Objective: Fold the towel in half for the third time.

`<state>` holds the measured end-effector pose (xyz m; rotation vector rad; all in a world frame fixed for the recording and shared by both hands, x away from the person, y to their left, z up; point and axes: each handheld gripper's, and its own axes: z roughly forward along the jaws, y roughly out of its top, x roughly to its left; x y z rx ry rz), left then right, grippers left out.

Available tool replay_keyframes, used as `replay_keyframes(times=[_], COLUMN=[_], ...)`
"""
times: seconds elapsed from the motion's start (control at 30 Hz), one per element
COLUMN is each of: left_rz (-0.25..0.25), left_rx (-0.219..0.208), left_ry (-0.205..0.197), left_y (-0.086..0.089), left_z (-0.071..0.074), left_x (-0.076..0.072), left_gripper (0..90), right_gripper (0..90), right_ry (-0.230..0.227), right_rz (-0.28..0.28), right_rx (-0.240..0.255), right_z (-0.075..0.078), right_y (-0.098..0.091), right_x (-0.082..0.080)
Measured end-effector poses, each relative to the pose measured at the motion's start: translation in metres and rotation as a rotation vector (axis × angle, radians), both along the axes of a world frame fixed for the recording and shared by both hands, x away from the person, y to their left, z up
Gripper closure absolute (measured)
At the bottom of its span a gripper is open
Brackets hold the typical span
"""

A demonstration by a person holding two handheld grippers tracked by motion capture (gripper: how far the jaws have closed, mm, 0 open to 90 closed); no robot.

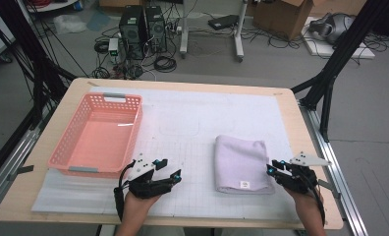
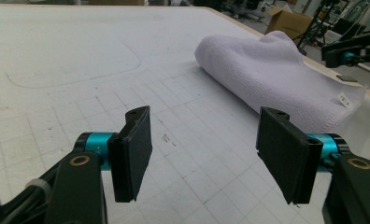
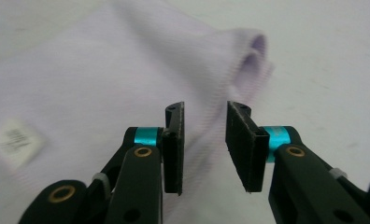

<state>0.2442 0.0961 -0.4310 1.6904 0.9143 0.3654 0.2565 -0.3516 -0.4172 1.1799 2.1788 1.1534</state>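
A white gridded mat covers the wooden counter (image 1: 300,147), with a pink basket (image 1: 98,135) at its left. The folded lilac towel (image 1: 241,162) lies right of centre. The right hand-held gripper (image 1: 273,168) hovers at its right edge — jaws narrowly apart, pinching nothing. The left hand-held gripper (image 1: 169,169) rests spread and empty, well apart from the towel.

A pale lilac folded terry towel (image 1: 241,162) with a white label lies on a white gridded paper mat (image 1: 192,147); the perforated plastic basket (image 1: 98,135) is salmon pink, the table (image 1: 300,132) light wood.
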Motion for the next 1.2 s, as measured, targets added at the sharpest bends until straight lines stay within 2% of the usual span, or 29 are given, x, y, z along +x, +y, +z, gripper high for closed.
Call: replay_keyframes(times=[0.07, 0.1, 0.17, 0.2, 0.23, 0.33, 0.4, 0.43, 0.47, 0.5, 0.67, 0.83, 0.93, 1.03, 1.13, 1.17, 1.2], left_rz=[0.001, 0.000, 0.003, 0.006, 0.010, 0.020, 0.037, 0.041, 0.041, 0.040, 0.050, -0.010, -0.025, -0.035, -0.043, -0.045, -0.044], left_rx=[0.000, -0.001, -0.004, -0.011, -0.012, -0.020, -0.018, -0.018, -0.018, -0.019, -0.032, -0.029, -0.031, -0.016, -0.014, -0.005, -0.001], left_ry=[-0.003, -0.004, -0.005, -0.006, -0.008, -0.004, 0.002, 0.002, 0.002, -0.001, -0.005, -0.018, -0.063, -0.104, -0.104, -0.082, -0.082], left_y=[0.000, 0.000, 0.000, 0.001, 0.002, 0.004, 0.004, 0.004, 0.004, 0.003, 0.004, 0.005, 0.003, 0.001, 0.000, -0.001, 0.000], left_z=[0.000, 0.000, 0.000, 0.000, 0.001, 0.001, 0.001, 0.001, 0.001, 0.000, 0.002, 0.001, 0.001, 0.001, 0.002, 0.002, 0.001], left_x=[0.000, 0.000, 0.000, 0.000, 0.000, 0.000, 0.000, 0.000, 0.000, 0.000, -0.001, -0.001, -0.003, -0.004, -0.004, -0.004, -0.003], left_gripper=[34.8, 34.2, 32.1, 30.9, 30.0, 26.9, 26.4, 24.7, 22.2, 21.7, 22.6, 24.0, 24.2, 24.1, 24.9, 24.8, 24.7], right_gripper=[65.3, 64.3, 64.4, 65.4, 66.1, 66.6, 63.3, 59.4, 59.4, 47.3, 38.3, 32.2, 31.2, 30.1, 30.1, 30.1, 30.1], right_ry=[-0.014, -0.003, 0.007, 0.048, 0.052, 0.059, 0.051, 0.034, 0.034, -0.010, -0.068, -0.068, -0.076, -0.080, -0.078, -0.075, -0.076], right_rz=[0.067, 0.088, 0.104, 0.128, 0.124, 0.099, 0.084, 0.082, 0.082, 0.048, -0.026, -0.084, -0.094, -0.104, -0.096, -0.093, -0.093], right_rx=[0.007, 0.008, 0.004, -0.061, -0.075, -0.059, -0.043, -0.022, -0.022, 0.042, 0.081, 0.067, 0.054, 0.057, 0.043, 0.042, 0.040], right_z=[0.000, -0.002, -0.004, -0.014, -0.017, -0.015, -0.013, -0.011, -0.011, -0.006, 0.000, -0.002, -0.002, -0.001, -0.002, -0.003, -0.003], right_y=[0.005, 0.007, 0.009, 0.010, 0.008, -0.002, -0.007, -0.010, -0.010, -0.017, -0.033, -0.045, -0.046, -0.045, -0.044, -0.043, -0.043], right_x=[-0.010, -0.014, -0.017, -0.023, -0.024, -0.029, -0.032, -0.033, -0.033, -0.036, -0.041, -0.045, -0.045, -0.045, -0.045, -0.044, -0.044])
